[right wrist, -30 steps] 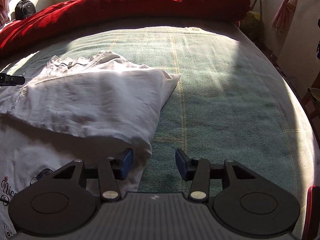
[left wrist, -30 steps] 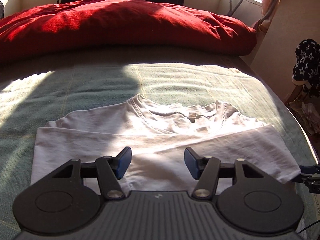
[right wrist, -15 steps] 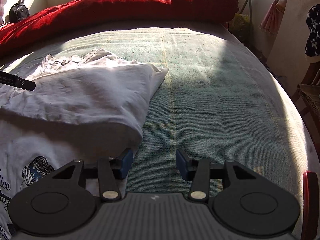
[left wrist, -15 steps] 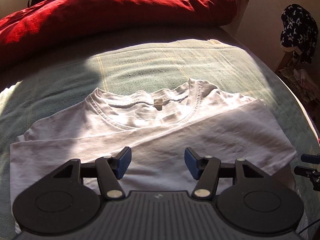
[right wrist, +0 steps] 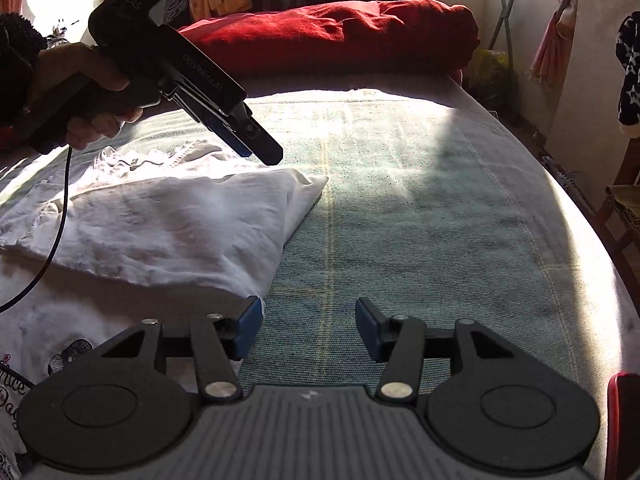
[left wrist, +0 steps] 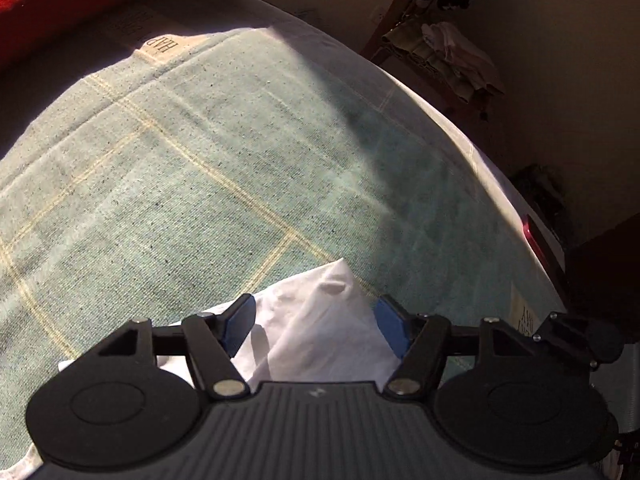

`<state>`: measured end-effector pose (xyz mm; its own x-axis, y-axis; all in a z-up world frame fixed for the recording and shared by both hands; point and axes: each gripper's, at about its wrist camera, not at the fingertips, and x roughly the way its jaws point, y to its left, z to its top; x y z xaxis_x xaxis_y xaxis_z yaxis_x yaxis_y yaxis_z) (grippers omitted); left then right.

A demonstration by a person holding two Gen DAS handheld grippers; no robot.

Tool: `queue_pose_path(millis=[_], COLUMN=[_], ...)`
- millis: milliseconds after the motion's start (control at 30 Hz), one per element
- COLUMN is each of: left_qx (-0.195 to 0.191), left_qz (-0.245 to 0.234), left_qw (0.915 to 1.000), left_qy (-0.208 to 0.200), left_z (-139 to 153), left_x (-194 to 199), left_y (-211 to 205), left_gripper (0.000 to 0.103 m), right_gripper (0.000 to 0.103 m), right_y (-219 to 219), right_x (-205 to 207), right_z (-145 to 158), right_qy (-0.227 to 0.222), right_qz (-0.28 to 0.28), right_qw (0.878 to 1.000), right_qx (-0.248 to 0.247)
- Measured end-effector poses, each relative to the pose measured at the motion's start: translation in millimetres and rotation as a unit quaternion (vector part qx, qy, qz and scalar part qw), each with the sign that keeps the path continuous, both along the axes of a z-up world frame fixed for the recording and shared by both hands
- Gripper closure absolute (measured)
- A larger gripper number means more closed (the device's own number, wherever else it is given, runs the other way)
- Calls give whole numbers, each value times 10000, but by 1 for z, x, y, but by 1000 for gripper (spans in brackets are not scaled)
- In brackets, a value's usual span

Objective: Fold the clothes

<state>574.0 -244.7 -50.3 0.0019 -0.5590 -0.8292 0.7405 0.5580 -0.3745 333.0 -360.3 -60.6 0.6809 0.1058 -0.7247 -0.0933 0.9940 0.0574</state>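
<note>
A white T-shirt (right wrist: pixel 168 232) lies partly folded on the green blanket (right wrist: pixel 420 220), its upper part doubled over the printed lower part. My left gripper (left wrist: pixel 316 322) is open, hovering over the shirt's folded right corner (left wrist: pixel 320 332); the cloth sits between the jaws without being pinched. In the right wrist view the left gripper (right wrist: pixel 262 152) hangs just above that corner, held in a hand. My right gripper (right wrist: pixel 308 328) is open and empty, low over the blanket beside the shirt's right edge.
A red duvet (right wrist: pixel 340 36) is bunched along the far side of the bed. The bed's right edge (right wrist: pixel 600 248) drops off toward a wooden chair (left wrist: pixel 432 60) piled with clothes and a wall.
My left gripper swung right and forward, from facing the shirt's collar to hovering over its right corner. My right gripper stayed almost still.
</note>
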Motion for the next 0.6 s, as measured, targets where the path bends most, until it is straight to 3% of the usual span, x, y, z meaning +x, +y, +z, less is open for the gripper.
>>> queue_pose_path(millis=[133,233,467,600], left_qx=[-18,-32,-145,-300], left_qz=[-209,-366,-577,-499], left_qw=[9995,9986,9955,9937], left_qy=[219,383,742,960], left_z=[-3,-5,-8,-6], left_x=[4,7,8,4], left_y=[-12,-22,-33,-29], left_gripper=[36,36,36,36], right_gripper=[46,46,46,43], right_y=[25,43,72,82], right_x=[-7,-9,10,23], right_z=[-8,-12,-19,-27], right_qy=[-243,-463,-1067,-1063], right_qz=[271,177,155,141], right_qw=[9992,9969,9779,9698], right_qx=[-182,-613,-1791,-2193])
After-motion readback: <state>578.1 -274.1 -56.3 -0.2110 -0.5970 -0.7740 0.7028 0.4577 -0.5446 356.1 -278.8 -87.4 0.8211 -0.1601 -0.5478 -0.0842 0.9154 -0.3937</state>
